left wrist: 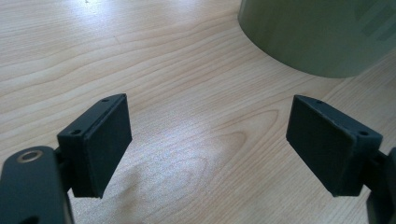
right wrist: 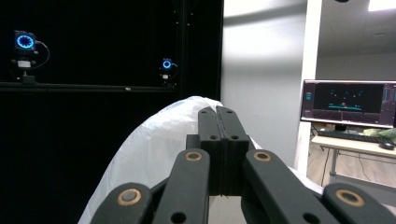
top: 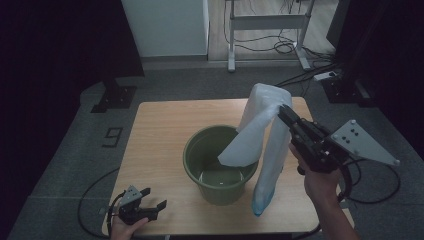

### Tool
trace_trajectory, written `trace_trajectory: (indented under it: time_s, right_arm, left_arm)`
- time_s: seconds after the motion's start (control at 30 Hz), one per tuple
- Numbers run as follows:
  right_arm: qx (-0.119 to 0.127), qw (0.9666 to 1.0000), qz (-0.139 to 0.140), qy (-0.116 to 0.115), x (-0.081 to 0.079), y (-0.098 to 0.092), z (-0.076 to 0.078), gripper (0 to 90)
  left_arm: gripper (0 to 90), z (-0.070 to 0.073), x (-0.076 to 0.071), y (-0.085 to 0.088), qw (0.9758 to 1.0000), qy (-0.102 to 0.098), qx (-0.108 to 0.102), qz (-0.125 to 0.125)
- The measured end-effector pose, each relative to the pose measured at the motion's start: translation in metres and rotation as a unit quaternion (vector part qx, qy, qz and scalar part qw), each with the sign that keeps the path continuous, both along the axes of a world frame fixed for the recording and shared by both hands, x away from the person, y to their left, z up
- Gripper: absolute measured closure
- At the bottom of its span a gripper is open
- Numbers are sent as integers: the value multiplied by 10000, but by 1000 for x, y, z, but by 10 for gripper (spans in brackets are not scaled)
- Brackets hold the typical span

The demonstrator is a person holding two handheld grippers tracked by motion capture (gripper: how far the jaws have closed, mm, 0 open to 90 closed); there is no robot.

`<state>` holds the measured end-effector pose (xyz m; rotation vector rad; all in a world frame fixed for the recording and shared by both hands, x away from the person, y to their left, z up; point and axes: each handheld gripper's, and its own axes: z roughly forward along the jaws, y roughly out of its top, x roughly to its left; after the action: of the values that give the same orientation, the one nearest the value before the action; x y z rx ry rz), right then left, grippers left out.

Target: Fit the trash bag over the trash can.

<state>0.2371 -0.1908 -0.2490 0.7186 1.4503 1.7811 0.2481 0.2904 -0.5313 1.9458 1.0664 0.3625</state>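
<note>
The table (top: 165, 125) is pale wood, smooth, with visible grain. The green bucket (top: 200, 150) looks like smooth plastic with a wet, glossy bottom. The white bag (top: 267, 100) is thin, crinkled, translucent plastic film. The gripper pads (left wrist: 100, 144) are matt black.

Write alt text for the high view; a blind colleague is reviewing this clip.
The right gripper, fingers shut, lifts a white plastic bag over a green bucket on a wooden table. The left gripper rests open at the table's near left corner.

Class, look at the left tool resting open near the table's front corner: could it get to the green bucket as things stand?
Probably yes. The left tool sits open on the table, and only bare wood lies between it and the green bucket. The white bag hangs on the bucket's far side.
</note>
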Motion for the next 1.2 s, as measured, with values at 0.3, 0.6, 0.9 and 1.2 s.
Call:
trace_trajectory:
  time_s: [0.3, 0.6, 0.9, 1.2]
  right_arm:
    - [21, 10000, 23, 15, 0, 2, -2, 888]
    - [-73, 9999, 67, -64, 0, 11, 9, 888]
    - [-134, 9997, 152, -117, 0, 24, 12, 888]
    - [-228, 9995, 58, 188, 13, 23, -12, 888]
  left_arm:
    - [139, -1, 1, 0, 10000, 19, 15, -12]
    - [139, -1, 1, 0, 10000, 32, 10, -13]
    - [139, -1, 1, 3, 10000, 25, -30, 15]
    - [139, -1, 0, 3, 10000, 25, -19, 10]
